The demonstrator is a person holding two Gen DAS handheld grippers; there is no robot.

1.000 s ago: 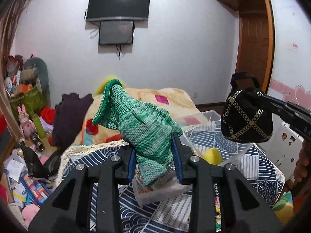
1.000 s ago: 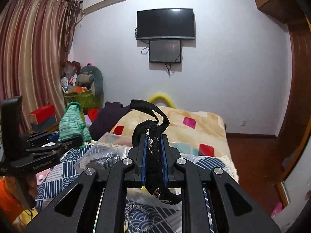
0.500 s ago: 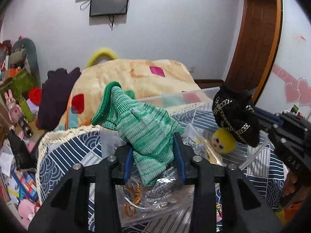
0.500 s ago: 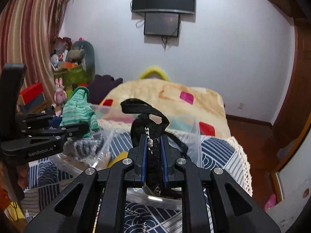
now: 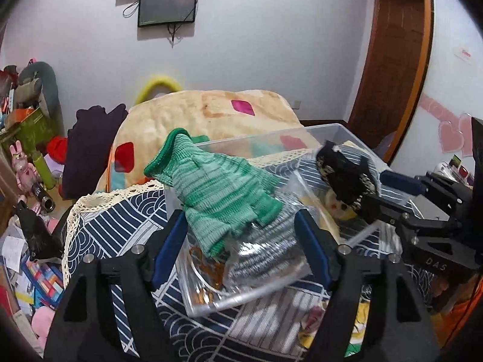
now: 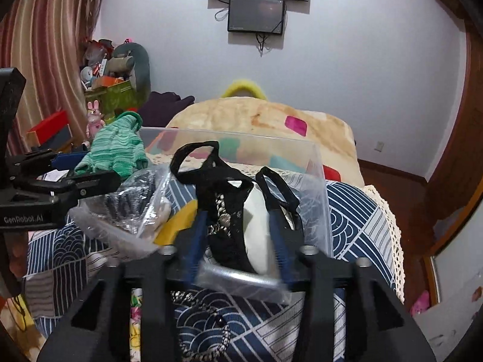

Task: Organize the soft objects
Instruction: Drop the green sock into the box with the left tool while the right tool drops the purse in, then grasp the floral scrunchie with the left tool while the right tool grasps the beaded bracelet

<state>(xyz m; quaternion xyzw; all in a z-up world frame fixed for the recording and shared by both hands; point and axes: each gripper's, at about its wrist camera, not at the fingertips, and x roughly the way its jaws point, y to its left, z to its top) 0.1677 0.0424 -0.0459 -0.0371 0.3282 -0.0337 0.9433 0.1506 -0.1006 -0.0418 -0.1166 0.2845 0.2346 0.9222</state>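
Note:
My left gripper [image 5: 240,238] is open. The green knitted glove [image 5: 217,193] lies between its spread fingers, over the clear plastic box [image 5: 265,138] and a grey striped item [image 5: 265,253] in it. My right gripper [image 6: 238,232] is open too. The black chain-trimmed pouch [image 6: 229,211] sits between its fingers inside the box [image 6: 317,181]. In the left wrist view the pouch [image 5: 344,178] shows at the right, in front of the right gripper. In the right wrist view the glove [image 6: 117,147] shows at the left, above the left gripper.
The box stands on a blue and white patterned cloth [image 5: 126,211] with a lace edge. A yellow round toy [image 5: 341,205] lies in the box. A beige blanket [image 5: 211,111] is heaped behind. Clutter and toys [image 5: 27,163] fill the floor at left.
Both grippers have moved down to the box and opened. The glove and the pouch, gripped half a second ago, now lie loose between the spread fingers.

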